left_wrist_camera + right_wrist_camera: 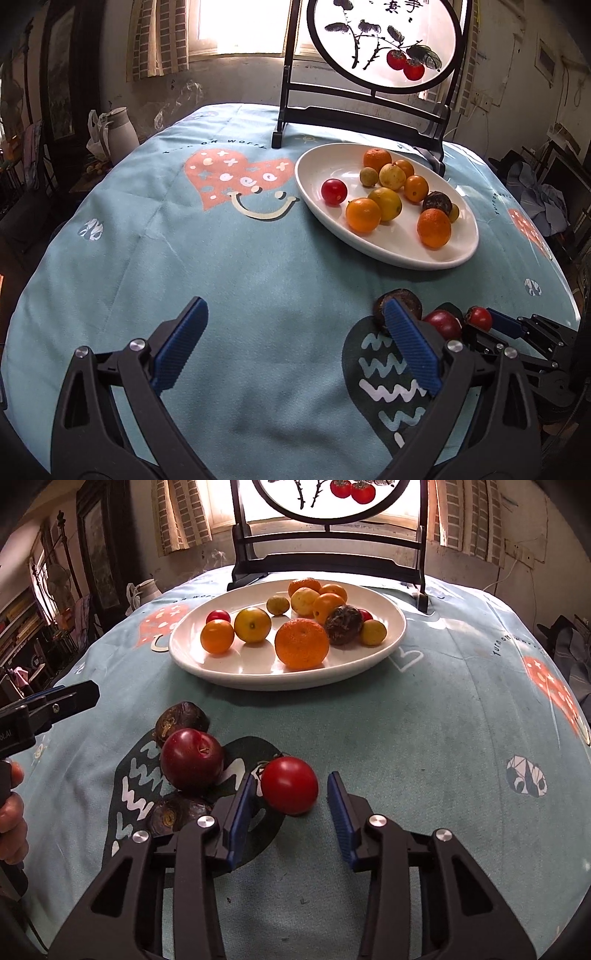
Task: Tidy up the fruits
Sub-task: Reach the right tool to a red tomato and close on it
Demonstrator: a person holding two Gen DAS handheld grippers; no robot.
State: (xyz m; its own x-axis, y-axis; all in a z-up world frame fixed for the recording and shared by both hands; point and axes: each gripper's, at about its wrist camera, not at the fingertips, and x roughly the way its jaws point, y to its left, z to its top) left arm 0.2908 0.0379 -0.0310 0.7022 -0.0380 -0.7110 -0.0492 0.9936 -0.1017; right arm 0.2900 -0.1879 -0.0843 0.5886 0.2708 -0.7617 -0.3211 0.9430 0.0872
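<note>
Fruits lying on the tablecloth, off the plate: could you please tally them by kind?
wrinkled passion fruits: 2
dark red plum: 1
red tomato: 1
Total: 4

I see a teal tablecloth (229,266) printed with a pink heart and smile at 11 o'clock and a dark heart with wavy lines at 5. At 12 o'clock a dark-framed round screen (384,40), painted with red persimmons, stands on the cloth before a bright window (240,26) with checked curtains. At 10 o'clock, off the table, sits a white jug (120,127).
</note>
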